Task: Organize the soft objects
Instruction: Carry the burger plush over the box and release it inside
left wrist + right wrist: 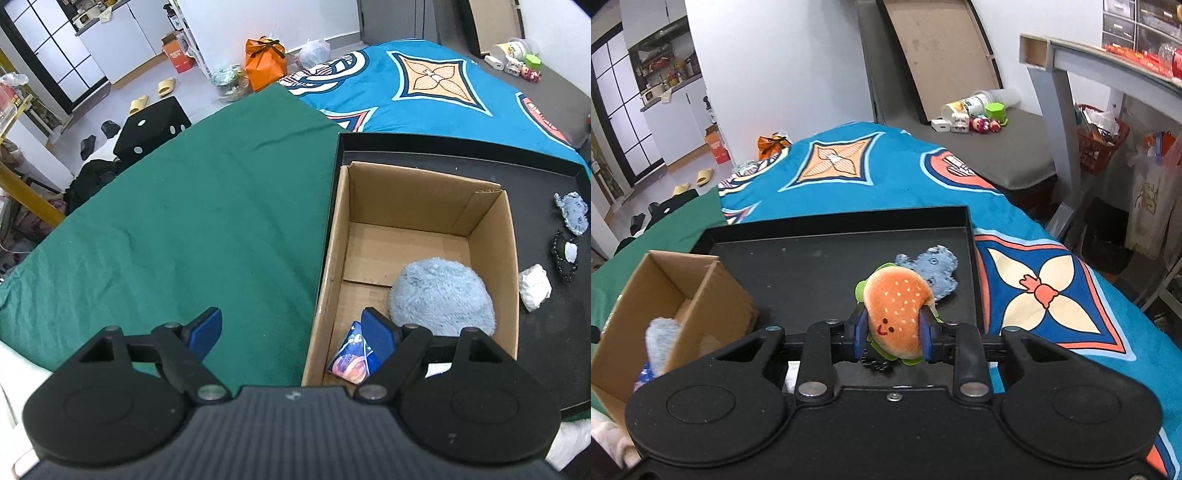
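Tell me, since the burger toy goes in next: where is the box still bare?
The box's far half is bare, between its far wall and the fluffy ball. The near end is crowded: ball plus a printed packet. The right gripper holds the burger.

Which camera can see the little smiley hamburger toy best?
The right wrist view: the orange plush hamburger toy with a smiling face sits big and centred, squeezed in the right claw. The left wrist view doesn't show it at all.

box [424, 225]: set at tray's [827, 225] left end | ball [441, 295], packet [351, 360]: laid in box | tray: placed on bed [886, 177]
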Motion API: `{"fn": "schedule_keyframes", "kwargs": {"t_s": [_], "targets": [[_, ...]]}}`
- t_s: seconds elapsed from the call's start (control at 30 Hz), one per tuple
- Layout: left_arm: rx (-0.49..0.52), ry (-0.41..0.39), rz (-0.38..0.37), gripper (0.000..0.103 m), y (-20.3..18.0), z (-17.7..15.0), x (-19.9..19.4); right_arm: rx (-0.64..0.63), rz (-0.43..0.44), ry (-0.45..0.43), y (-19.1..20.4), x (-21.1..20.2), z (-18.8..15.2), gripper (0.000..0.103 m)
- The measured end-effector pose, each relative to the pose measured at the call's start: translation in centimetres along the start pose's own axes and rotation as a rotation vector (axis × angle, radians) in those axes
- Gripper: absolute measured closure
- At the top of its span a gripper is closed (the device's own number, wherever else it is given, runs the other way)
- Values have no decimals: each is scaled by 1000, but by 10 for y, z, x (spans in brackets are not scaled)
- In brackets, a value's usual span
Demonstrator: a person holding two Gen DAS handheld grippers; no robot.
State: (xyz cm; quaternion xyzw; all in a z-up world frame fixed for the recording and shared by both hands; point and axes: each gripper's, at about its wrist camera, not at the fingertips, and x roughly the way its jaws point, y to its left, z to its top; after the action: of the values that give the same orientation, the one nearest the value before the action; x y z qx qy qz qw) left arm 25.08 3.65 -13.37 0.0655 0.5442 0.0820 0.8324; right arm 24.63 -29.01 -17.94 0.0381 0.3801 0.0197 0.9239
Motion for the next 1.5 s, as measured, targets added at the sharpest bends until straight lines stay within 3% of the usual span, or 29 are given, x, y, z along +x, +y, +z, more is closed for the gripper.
{"fn": "schedule_keyframes", "kwargs": {"t_s": [0.93,1.13,1.37,1.5], "targets": [[65,18,-167,25,4,-8,15,-102,81,-22,107,-43,11,75],[49,43,-182,41,8,-10,24,-141,119,-16,135,-42,14,75],[-26,114,-249,75,23,-11,40,-173,153,1,164,-37,16,75],[-39,128,-281,86,26,-12,44,-192,170,10,178,-35,16,75]]}}
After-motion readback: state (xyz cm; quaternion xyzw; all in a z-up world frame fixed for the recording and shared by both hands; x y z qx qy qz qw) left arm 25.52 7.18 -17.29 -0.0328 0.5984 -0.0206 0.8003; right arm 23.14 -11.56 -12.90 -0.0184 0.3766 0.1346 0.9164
